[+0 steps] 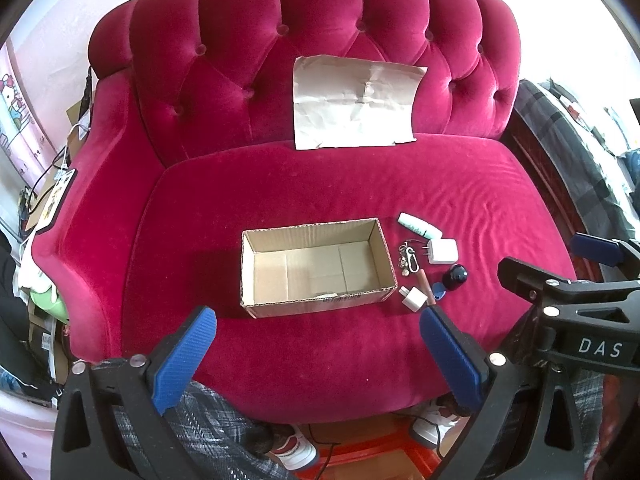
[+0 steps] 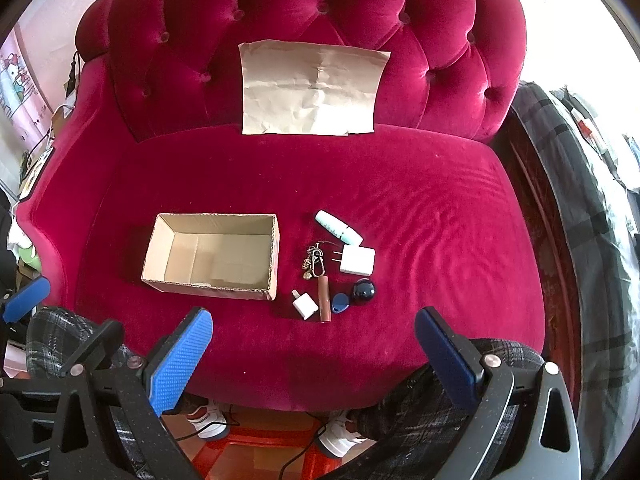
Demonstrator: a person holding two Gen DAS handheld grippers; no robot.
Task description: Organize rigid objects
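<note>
An open cardboard box (image 1: 316,268) (image 2: 212,258) sits on the red velvet sofa seat (image 1: 320,184), with only a small scrap inside. To its right lie small items: a mint-green tube (image 2: 338,227) (image 1: 419,225), a large white charger (image 2: 357,260) (image 1: 441,251), a key bunch (image 2: 315,261) (image 1: 409,258), a brown stick (image 2: 324,298), a small white plug (image 2: 303,304) (image 1: 414,298), a blue tag (image 2: 341,303) and a dark round cap (image 2: 363,291) (image 1: 455,276). My left gripper (image 1: 318,354) hangs open before the box. My right gripper (image 2: 314,356) is open, short of the items.
A creased brown paper sheet (image 1: 354,104) (image 2: 310,88) leans against the tufted backrest. A plaid-covered bed (image 2: 580,208) borders the sofa on the right. Clutter and cables stand by the left armrest (image 1: 52,200). A person's plaid trousers and sneakers (image 2: 208,420) are below the seat's front edge.
</note>
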